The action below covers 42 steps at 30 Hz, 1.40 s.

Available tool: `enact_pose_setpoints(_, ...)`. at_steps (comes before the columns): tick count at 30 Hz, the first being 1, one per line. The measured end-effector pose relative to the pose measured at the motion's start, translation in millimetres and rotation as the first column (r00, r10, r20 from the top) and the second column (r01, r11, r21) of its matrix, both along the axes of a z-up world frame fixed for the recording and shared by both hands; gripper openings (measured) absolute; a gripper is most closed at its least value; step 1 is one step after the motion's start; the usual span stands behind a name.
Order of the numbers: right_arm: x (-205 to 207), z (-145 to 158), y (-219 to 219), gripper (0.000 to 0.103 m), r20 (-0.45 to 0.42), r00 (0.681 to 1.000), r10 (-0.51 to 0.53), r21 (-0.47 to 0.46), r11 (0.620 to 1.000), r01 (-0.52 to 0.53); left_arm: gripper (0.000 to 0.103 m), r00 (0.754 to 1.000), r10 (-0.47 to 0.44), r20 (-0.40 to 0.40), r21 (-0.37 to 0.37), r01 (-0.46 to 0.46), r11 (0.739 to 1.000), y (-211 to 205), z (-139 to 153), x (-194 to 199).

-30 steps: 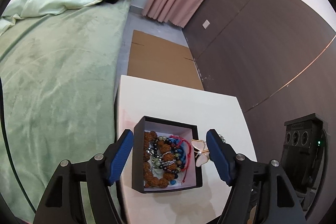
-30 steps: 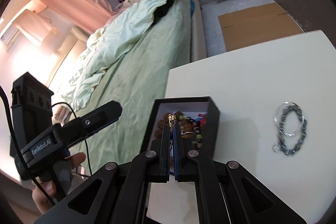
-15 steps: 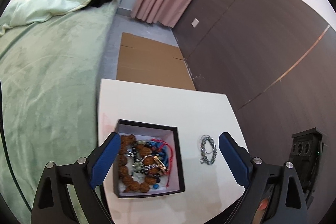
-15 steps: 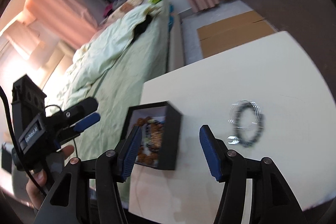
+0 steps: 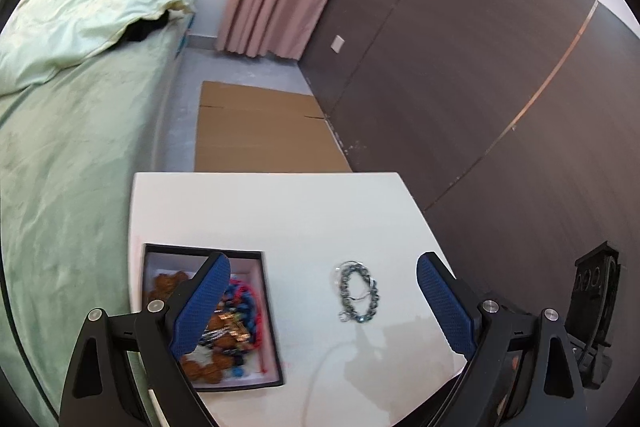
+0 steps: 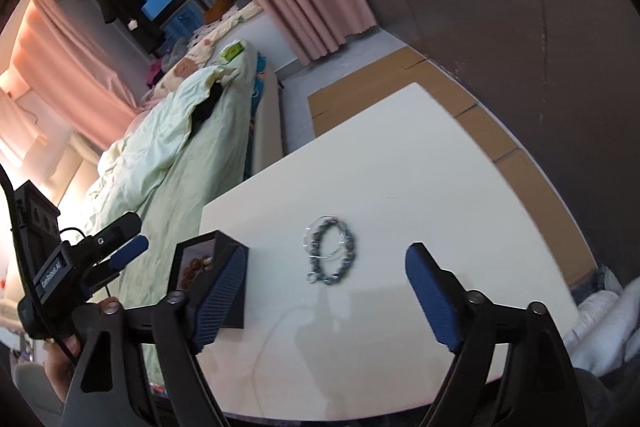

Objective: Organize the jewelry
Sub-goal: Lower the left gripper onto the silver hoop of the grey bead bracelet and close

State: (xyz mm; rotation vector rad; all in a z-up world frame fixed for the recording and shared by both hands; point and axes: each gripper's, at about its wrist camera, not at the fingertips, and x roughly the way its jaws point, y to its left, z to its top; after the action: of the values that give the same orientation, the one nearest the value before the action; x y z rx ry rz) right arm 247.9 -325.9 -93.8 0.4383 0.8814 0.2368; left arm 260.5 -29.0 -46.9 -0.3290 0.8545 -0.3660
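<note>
Left wrist view: the left gripper [image 5: 323,301] stands with jaws wide and nothing between the pads. The box [image 5: 271,323] sits at lower left of the frame on the white table [image 5: 280,211], full of bead strands and cords. The bracelet [image 5: 357,294] lies loose on the table at lower centre, right of the box and apart from it, with a thin wire hoop [image 5: 349,267] across it. No writing can be read here.

Right wrist view: the right gripper [image 6: 325,291] has its jaws opening, already wide, and empty. The bracelet [image 6: 331,254] lies at centre frame, ahead of the gap between the pads; the box [image 6: 232,307] is at lower left, partly behind the left pad. At far left the other gripper's body carries a label that seems to read "GenRobot.AI".

The bracelet looks light, limp and slippery; it would likely sag and slide. Pinching across both strands mid-loop seems safest. The hoop looks thin and easily bent.
</note>
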Motion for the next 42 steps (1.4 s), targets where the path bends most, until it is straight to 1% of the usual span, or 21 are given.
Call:
enact_pose_setpoints(1,-1,0,-4,0.094,-0.001,1.000,-0.005,0.004,1.000,0.005,0.095,1.000,-0.010,-0.004,0.003,0.010,1.000,-5,-1,1)
enact_pose_setpoints(2,-2,0,-7,0.097,-0.001,1.000,-0.007,0.006,1.000,0.007,0.095,1.000,-0.021,-0.008,0.005,0.021,1.000,-10,-3,3)
enact_pose_setpoints(8,-7,2,-25,0.097,0.019,0.999,-0.031,0.008,1.000,0.031,0.095,0.997,-0.070,-0.030,0.026,0.071,0.997,-40,-11,12)
enact_pose_setpoints(12,-7,-6,-42,0.097,0.018,0.998,-0.063,0.065,0.996,0.062,0.095,0.995,-0.087,-0.044,0.026,0.088,0.996,-52,-17,16)
enact_pose_setpoints(17,-3,-20,-56,0.097,-0.013,0.997,-0.080,0.083,0.993,0.081,0.093,0.990,-0.121,-0.067,0.038,0.124,0.992,-66,-26,22)
enact_pose_setpoints(18,-2,-21,-56,0.097,-0.014,0.997,-0.076,0.082,0.994,0.077,0.089,0.989,-0.128,-0.072,0.040,0.131,0.991,-69,-28,24)
enact_pose_setpoints(19,-1,-23,-57,0.097,-0.014,0.997,-0.072,0.074,0.995,0.073,0.082,0.988,-0.135,-0.080,0.043,0.138,0.989,-72,-31,25)
enact_pose_setpoints(20,0,-25,-57,0.097,-0.017,0.997,-0.072,0.069,0.995,0.073,0.078,0.985,-0.141,-0.094,0.045,0.146,0.988,-75,-35,28)
enact_pose_setpoints(21,2,-29,-58,0.097,-0.025,0.997,-0.072,0.071,0.995,0.073,0.070,0.984,-0.145,-0.106,0.045,0.150,0.988,-77,-38,30)
enact_pose_setpoints(22,4,-33,-61,0.092,-0.037,0.997,-0.071,0.079,0.994,0.073,0.062,0.981,-0.149,-0.124,0.043,0.155,0.987,-79,-43,32)
enact_pose_setpoints(23,6,-37,-63,0.083,-0.050,0.996,-0.070,0.090,0.993,0.074,0.059,0.978,-0.153,-0.142,0.045,0.161,0.986,-81,-47,34)
enact_pose_setpoints(25,10,-49,-67,0.076,-0.093,0.993,-0.067,0.123,0.989,0.078,0.049,0.972,-0.163,-0.172,0.052,0.174,0.983,-86,-57,37)
enact_pose_setpoints(27,14,-55,-70,0.075,-0.112,0.991,-0.067,0.140,0.987,0.083,0.046,0.967,-0.172,-0.189,0.055,0.185,0.981,-91,-65,39)
enact_pose_setpoints(28,14,-56,-71,0.075,-0.114,0.991,-0.068,0.142,0.986,0.084,0.042,0.965,-0.173,-0.198,0.055,0.188,0.981,-93,-68,39)
enact_pose_setpoints(30,17,-58,-70,0.075,-0.119,0.991,-0.056,0.153,0.986,0.074,0.038,0.962,-0.171,-0.214,0.048,0.185,0.981,-96,-74,42)
enact_pose_setpoints(33,19,-62,-68,0.075,-0.125,0.991,-0.046,0.165,0.984,0.066,0.038,0.963,-0.127,-0.238,0.085,0.151,0.985,-98,-85,48)
enact_pose_setpoints(35,22,-65,-66,0.075,-0.136,0.990,-0.038,0.182,0.981,0.062,0.036,0.960,-0.113,-0.257,0.095,0.142,0.985,-98,-92,52)
enact_pose_setpoints(37,23,-66,-64,0.075,-0.136,0.990,-0.031,0.187,0.981,0.056,0.030,0.958,-0.105,-0.267,0.113,0.139,0.984,-100,-97,54)
enact_pose_setpoints(39,23,-67,-64,0.075,-0.139,0.990,-0.027,0.187,0.981,0.053,0.029,0.959,-0.089,-0.268,0.137,0.130,0.982,-101,-101,56)
enact_pose_setpoints(42,25,-67,-63,0.075,-0.140,0.990,-0.023,0.188,0.981,0.049,0.021,0.959,-0.060,-0.278,0.142,0.102,0.985,-97,-108,58)
